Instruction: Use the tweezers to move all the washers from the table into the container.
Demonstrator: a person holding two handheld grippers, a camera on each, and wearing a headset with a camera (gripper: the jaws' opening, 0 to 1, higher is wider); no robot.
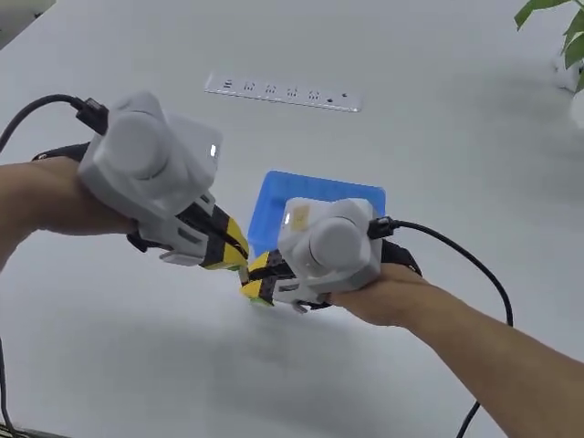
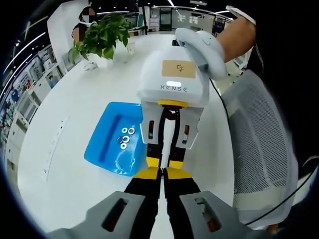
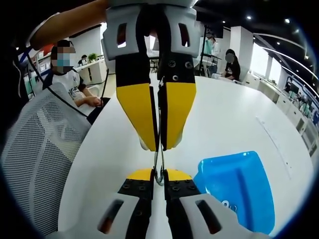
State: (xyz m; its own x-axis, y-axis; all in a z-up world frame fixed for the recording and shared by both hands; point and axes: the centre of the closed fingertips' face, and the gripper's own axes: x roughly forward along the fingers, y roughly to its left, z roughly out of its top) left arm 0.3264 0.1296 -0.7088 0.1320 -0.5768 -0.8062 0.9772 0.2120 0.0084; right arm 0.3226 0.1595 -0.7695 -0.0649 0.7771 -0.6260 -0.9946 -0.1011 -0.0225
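Washers [image 2: 125,138], small silver metal rings, lie in a little group on the floor of the shallow blue plastic container [image 2: 102,144]. Whether others wait on the white table [image 1: 438,137] I cannot tell.

The thin silver metal tweezers [image 3: 158,162] are off the table, held in the air between the two tools. Their long axis runs in one line with both pairs of jaws, from one tool straight to the other. The left gripper [image 1: 235,251] has its yellow pads pressed together on one part of the tweezers. The right gripper [image 3: 159,175] is clenched on the end nearest to it. So both grasp the same tool, tip against tip.

In the head view the container stands just behind the meeting tips, on the far side, and the right gripper is nearer to it. In my judgement the coming move depends on which gripper releases, because the tweezers cannot reach the washers while both ends are held.

On the white housing of the right gripper the word "XENSE" can be read. Above it sits a tan sticker with a handwritten mark that I cannot read for sure. Further away on the table lies a white power strip [image 1: 283,93].
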